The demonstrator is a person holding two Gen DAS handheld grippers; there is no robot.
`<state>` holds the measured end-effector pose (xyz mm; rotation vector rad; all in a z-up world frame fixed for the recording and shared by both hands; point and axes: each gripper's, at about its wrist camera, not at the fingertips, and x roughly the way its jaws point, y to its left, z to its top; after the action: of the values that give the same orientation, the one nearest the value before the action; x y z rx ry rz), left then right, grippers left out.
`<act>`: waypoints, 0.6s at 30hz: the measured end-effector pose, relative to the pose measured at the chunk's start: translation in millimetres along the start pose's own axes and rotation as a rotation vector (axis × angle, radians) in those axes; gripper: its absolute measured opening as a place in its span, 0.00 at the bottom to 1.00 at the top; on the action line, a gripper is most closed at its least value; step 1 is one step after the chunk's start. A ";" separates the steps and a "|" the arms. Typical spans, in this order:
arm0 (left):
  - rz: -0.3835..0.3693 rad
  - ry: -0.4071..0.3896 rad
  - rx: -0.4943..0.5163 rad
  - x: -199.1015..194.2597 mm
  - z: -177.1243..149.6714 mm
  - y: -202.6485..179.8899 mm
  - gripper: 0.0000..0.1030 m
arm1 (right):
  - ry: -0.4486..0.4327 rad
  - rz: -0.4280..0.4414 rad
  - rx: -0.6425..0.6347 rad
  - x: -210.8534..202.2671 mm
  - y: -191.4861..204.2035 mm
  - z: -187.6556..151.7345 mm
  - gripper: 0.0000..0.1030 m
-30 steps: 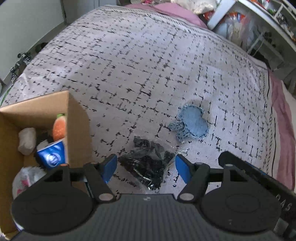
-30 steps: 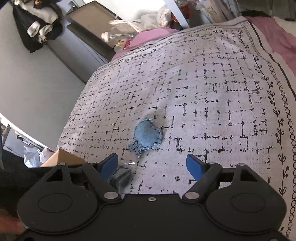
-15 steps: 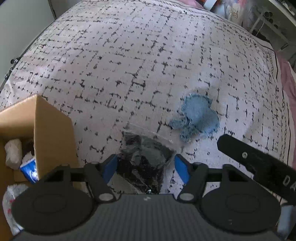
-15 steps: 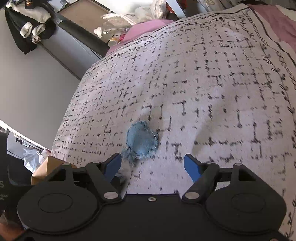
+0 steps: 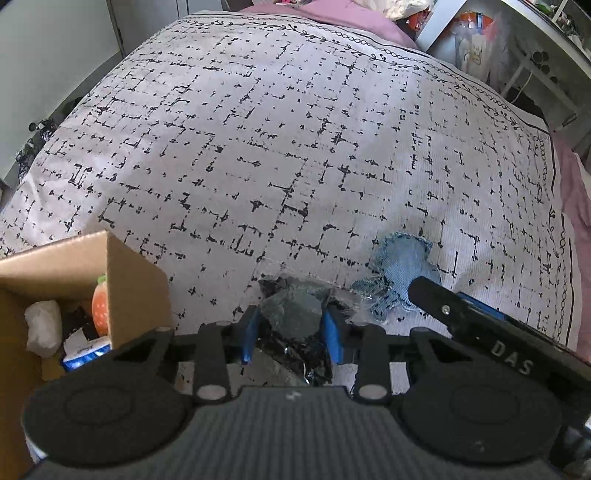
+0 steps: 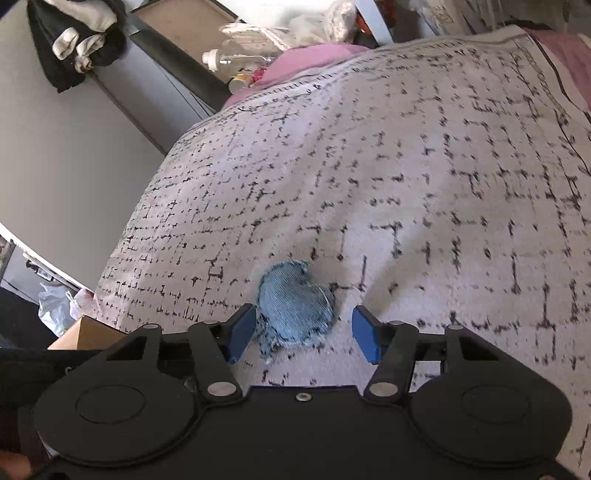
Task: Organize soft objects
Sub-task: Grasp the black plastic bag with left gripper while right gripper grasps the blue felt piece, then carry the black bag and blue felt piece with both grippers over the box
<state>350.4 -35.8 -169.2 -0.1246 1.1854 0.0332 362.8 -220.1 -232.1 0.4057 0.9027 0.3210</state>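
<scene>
Bed (image 5: 295,155), patterned cover. Left tongs (image 5: 291,334) pinch plastic bag (image 5: 295,314) of dark cloth; slick film may slip free before cardboard box (image 5: 136,280). Right tongs (image 6: 303,334) spread wide around denim heart (image 6: 295,306); frayed edge may escape a shallow bite.

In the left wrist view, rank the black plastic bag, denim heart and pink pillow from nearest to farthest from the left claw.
1. Black plastic bag: pinched in the left claw.
2. Denim heart: just right, on the bedspread.
3. Pink pillow: far end of the bed.
</scene>
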 end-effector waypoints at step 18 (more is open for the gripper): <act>-0.014 -0.019 0.027 -35.2 4.8 7.7 0.35 | 0.013 -0.027 -0.047 -11.8 7.0 -1.9 0.25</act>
<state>340.9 -26.2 -135.4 -0.1084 1.1650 0.0062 353.8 -218.7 -221.7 0.3480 0.9110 0.3201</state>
